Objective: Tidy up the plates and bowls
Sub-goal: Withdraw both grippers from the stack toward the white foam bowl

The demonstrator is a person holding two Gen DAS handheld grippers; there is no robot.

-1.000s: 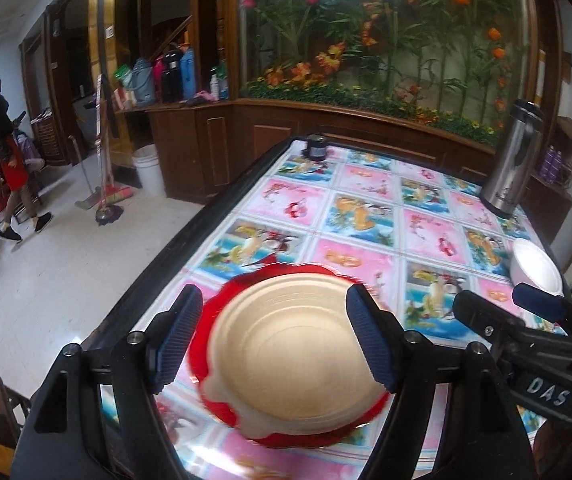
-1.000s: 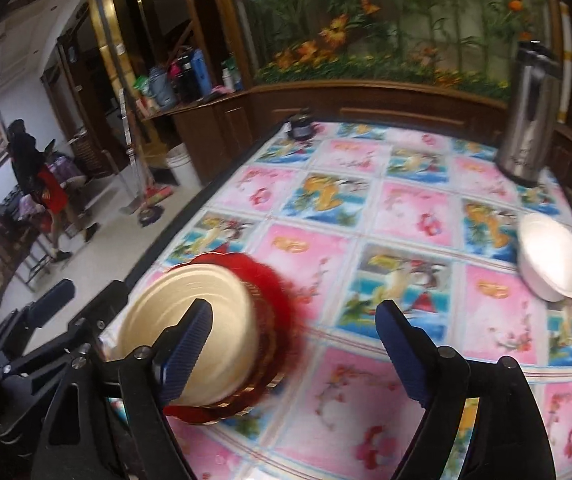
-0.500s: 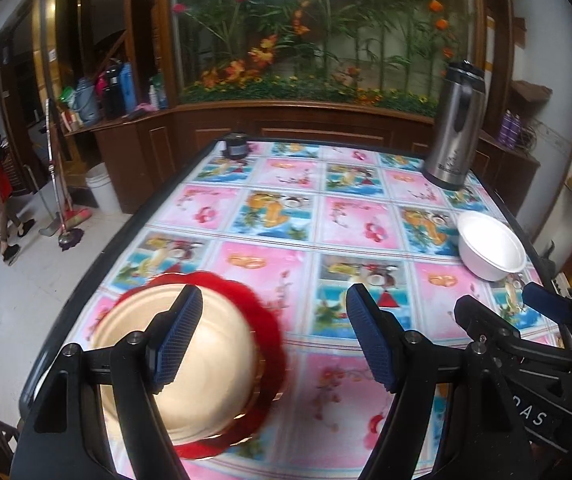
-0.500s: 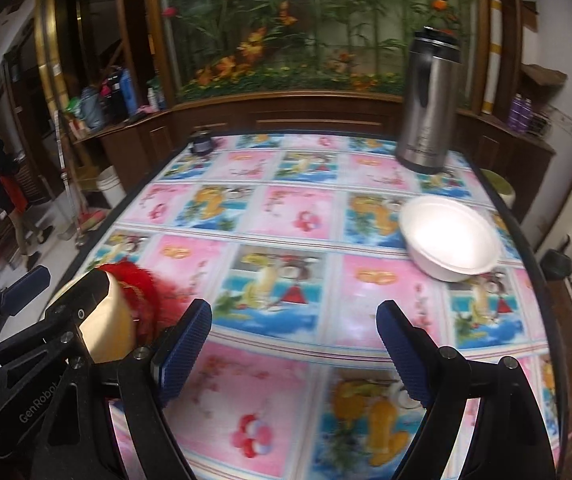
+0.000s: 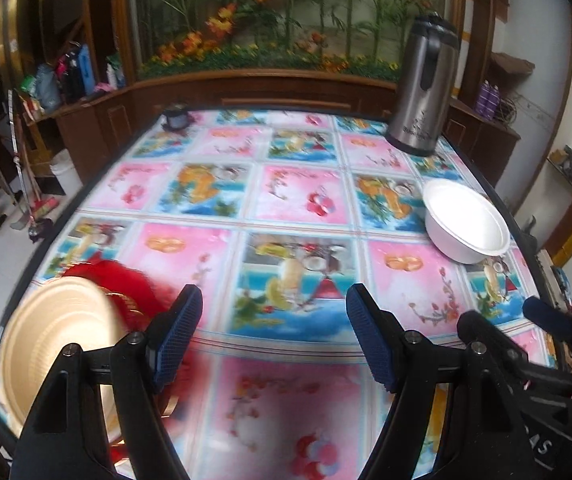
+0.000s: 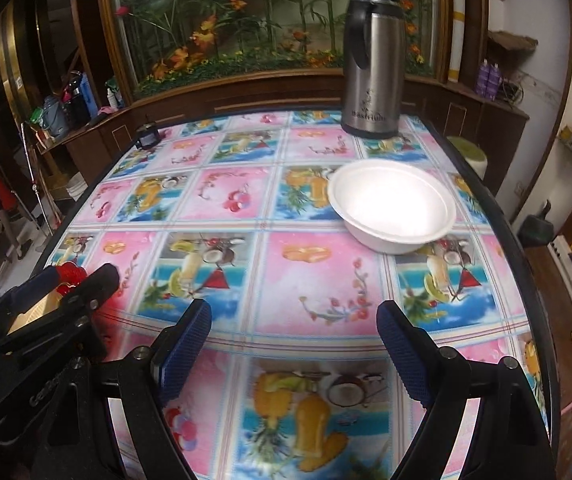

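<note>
Both the left gripper [image 5: 271,334] and the right gripper [image 6: 296,346] stood open, holding nothing. The gold plate [image 5: 57,344] lay near left; the white bowl [image 6: 392,206] sat far right on the table [image 6: 326,280].

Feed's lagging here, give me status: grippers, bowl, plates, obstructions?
Left gripper and right gripper open, empty. White bowl upright near steel flask. Gold plate on red plate at table's left. Path to bowl clear.

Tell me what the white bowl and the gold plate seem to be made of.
White bowl: probably foam or thin plastic; matte, plain white, thick rolled rim. Gold plate: likely disposable foil-coated paper or plastic; dull metallic sheen, ridged rings. It rests on a red plate, too blurred to judge.
</note>
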